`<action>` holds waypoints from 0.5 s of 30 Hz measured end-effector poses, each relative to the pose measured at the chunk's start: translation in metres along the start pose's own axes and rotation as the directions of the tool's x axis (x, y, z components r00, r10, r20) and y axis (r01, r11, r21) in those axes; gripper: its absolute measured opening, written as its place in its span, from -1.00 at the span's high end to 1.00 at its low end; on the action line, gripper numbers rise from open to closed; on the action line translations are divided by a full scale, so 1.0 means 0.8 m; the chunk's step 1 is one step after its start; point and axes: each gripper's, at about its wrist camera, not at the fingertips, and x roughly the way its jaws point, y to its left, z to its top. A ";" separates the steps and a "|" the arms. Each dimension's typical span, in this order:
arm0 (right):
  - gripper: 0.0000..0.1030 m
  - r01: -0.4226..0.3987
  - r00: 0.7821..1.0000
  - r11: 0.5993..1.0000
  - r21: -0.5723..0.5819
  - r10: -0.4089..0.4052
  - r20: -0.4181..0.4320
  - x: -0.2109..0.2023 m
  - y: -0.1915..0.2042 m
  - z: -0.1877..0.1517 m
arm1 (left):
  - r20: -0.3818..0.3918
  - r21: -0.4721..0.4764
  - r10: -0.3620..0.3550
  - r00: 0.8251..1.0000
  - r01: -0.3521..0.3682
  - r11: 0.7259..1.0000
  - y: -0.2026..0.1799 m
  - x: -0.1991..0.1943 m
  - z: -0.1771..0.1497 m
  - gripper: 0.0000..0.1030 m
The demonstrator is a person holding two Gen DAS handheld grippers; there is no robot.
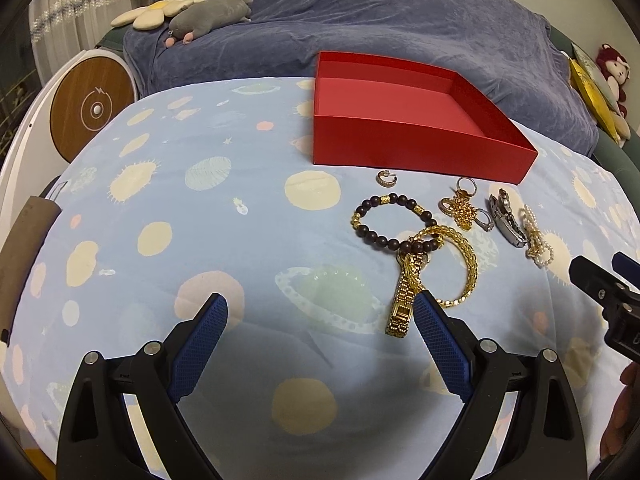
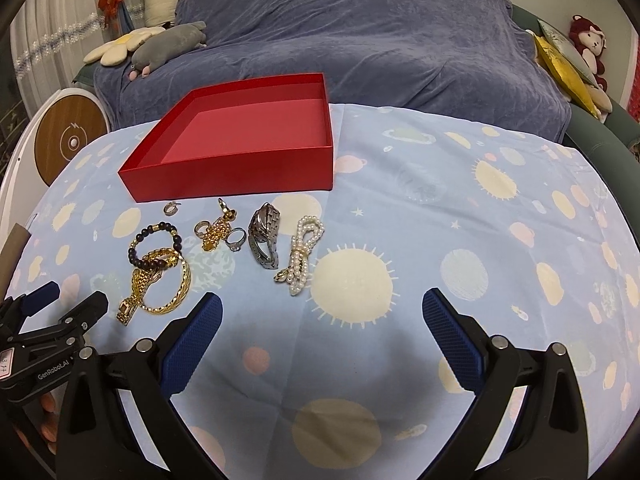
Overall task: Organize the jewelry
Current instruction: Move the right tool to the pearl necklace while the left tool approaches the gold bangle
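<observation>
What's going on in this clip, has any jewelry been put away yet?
Nothing yet. A person holds two grippers over a patterned cloth, and both the left gripper and right gripper have their jaws open and hold nothing. The red box has nothing in it. All the jewelry lies on the cloth in front of the box: a dark bead bracelet, gold bracelet, gold watch, silver watch, pearl strand and several rings.

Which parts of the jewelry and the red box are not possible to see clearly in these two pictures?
- Gold watch, left wrist view: the left gripper finger covers part of its strap.
- Cluster of gold rings, both views: too small and overlapping to count them.
- Red box, both views: the near wall hides the front strip of its floor.
- Silver watch: the dial is not readable.
</observation>
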 end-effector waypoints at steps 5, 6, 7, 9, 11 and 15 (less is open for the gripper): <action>-0.74 -0.009 0.999 1.000 0.002 0.010 -0.049 0.029 0.004 0.008 | 0.003 0.014 -0.001 1.000 0.001 1.000 -0.008 0.004 0.003 -0.78; -0.68 -0.010 0.999 1.000 0.001 0.010 -0.054 0.032 0.005 0.009 | 0.007 0.016 -0.004 1.000 0.004 1.000 -0.008 0.003 0.003 -0.78; -0.66 -0.006 0.998 1.000 0.000 0.006 -0.057 0.035 0.005 0.011 | 0.009 0.018 -0.006 1.000 0.006 1.000 -0.009 0.004 0.004 -0.78; -0.63 -0.007 0.998 1.000 0.009 0.007 -0.062 0.041 0.003 0.014 | 0.002 0.017 -0.013 1.000 0.013 1.000 -0.008 0.006 0.004 -0.78; -0.46 -0.011 0.997 1.000 0.019 0.013 -0.077 0.047 0.002 0.015 | -0.003 0.012 -0.021 1.000 0.021 1.000 -0.005 0.008 0.003 -0.78; -0.21 -0.009 0.994 1.000 0.015 0.011 -0.110 0.062 0.003 0.015 | -0.006 0.012 -0.031 0.999 0.031 0.999 -0.006 0.011 0.002 -0.78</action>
